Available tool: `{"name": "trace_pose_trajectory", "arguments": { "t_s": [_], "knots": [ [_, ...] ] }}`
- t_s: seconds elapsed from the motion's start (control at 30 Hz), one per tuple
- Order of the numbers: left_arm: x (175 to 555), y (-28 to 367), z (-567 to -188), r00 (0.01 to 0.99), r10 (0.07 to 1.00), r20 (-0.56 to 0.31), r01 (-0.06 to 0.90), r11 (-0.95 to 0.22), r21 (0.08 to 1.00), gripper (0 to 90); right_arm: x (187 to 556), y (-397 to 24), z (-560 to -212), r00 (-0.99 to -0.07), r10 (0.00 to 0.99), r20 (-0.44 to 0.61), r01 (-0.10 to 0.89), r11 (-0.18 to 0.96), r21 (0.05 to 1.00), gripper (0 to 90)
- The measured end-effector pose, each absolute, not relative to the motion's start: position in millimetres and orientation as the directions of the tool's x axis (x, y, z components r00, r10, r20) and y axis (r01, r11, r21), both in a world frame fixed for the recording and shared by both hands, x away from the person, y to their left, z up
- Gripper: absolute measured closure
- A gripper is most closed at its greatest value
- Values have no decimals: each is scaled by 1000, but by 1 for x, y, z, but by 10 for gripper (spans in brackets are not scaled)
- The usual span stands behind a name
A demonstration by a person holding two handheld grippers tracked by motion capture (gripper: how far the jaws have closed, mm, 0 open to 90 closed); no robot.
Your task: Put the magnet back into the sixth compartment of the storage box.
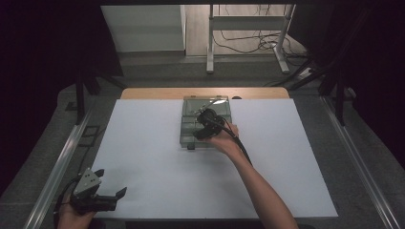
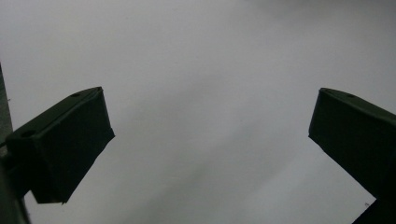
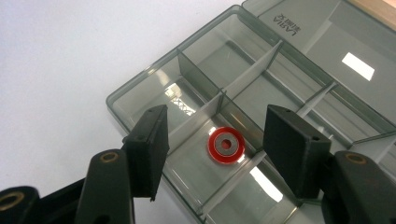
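From the high view we count one clear divided box (image 1: 206,125) on the white sheet (image 1: 157,162), our right gripper (image 1: 199,135) over it; our left gripper (image 1: 123,192) sits well apart, jaws spread, empty. Right gripper view: jaws wide, empty, flanking one red ring (image 3: 226,145) inside a compartment

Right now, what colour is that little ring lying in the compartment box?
The ring is red with a pale grey centre, clearest in the right gripper view.
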State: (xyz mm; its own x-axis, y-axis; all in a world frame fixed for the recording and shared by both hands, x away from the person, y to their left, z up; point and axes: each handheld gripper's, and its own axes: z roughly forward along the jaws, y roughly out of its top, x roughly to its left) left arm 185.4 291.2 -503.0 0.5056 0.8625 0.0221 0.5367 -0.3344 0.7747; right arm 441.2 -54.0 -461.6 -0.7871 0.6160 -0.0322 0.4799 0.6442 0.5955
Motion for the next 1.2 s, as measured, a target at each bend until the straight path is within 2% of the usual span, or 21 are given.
{"name": "trace_pose_trajectory", "arguments": {
  "t_s": [0.93,1.2],
  "knots": [
    [186,291,-503,508,861,26,539,-341,770,0,425,-66,-455,-799,600,-47,446,642,624,358],
    [186,291,-503,508,861,24,539,-339,771,0,418,-71,-452,-799,600,-49,441,639,630,304]
  ]
}}
